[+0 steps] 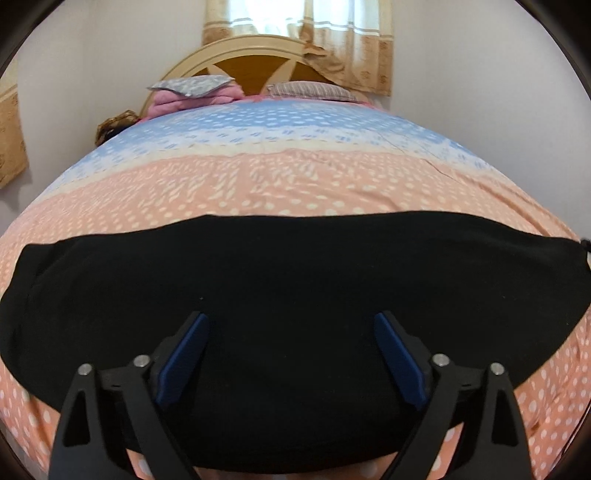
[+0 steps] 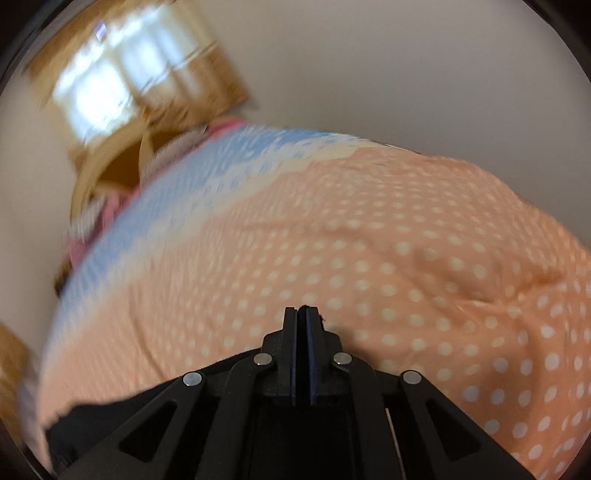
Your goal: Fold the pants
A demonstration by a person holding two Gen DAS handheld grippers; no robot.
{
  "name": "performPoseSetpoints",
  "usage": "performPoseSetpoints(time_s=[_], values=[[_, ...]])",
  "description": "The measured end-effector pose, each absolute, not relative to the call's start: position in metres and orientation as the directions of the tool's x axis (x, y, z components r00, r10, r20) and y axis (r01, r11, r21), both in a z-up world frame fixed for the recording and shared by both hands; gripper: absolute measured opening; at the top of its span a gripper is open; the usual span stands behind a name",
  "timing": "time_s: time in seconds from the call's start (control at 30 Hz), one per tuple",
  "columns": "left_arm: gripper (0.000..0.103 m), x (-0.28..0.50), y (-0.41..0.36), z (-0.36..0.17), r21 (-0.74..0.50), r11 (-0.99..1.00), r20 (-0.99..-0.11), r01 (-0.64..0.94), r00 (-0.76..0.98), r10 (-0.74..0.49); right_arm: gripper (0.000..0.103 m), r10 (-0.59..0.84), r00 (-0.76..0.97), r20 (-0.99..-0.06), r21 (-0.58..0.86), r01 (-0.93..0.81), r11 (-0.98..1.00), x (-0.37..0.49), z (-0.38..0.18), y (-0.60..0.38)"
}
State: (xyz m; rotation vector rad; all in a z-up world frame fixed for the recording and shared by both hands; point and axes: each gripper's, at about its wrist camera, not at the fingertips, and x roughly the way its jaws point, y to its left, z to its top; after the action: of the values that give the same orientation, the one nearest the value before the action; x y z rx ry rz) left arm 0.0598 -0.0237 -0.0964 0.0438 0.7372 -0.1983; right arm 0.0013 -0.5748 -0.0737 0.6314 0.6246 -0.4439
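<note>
left gripper (image 1: 291, 325): jaws wide, empty, above black cloth pants (image 1: 280, 266)
right gripper (image 2: 303, 314): closed; pinching black fabric, uncertain
risk: cloth bunches toward 6 o'clock on dotted peach bedsheet (image 1: 295, 181)

We look from the left wrist down along its claw (image 1: 291, 325), close over the pants (image 1: 295, 266), facing up the bed (image 1: 295, 177) to the headboard (image 1: 251, 66) and curtained window (image 1: 295, 22). Our right wrist view, blurred and rolled, sits near the dotted sheet. Both share the bed, headboard and window.
</note>
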Motion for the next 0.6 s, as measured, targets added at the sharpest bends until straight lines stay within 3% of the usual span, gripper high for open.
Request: performPoseSetpoints(time_s=[0.13,0.27,0.4,0.6], values=[[0.096,0.053,-0.027,-0.098,-0.001,0.987,-0.650,0.161,0.750,-0.123,0.005,-0.163,0.692,-0.704,0.413,0.585,0.698,0.006,-0.105,-0.581],[0.096,0.055,-0.025,-0.090,0.032,0.982,-0.656,0.188,0.745,-0.121,0.018,-0.173,0.710,-0.683,0.459,0.601,0.655,-0.008,-0.095,-0.594],[0.096,0.046,-0.021,-0.071,0.088,0.973,-0.608,0.212,0.786,-0.117,0.018,-0.249,0.748,-0.616,0.408,0.573,0.711,-0.036,-0.059,-0.558],[0.096,0.055,-0.001,-0.072,0.094,0.973,-0.632,0.213,0.767,-0.106,0.017,0.050,0.774,-0.631,0.346,0.223,0.911,-0.002,-0.046,-0.419]])
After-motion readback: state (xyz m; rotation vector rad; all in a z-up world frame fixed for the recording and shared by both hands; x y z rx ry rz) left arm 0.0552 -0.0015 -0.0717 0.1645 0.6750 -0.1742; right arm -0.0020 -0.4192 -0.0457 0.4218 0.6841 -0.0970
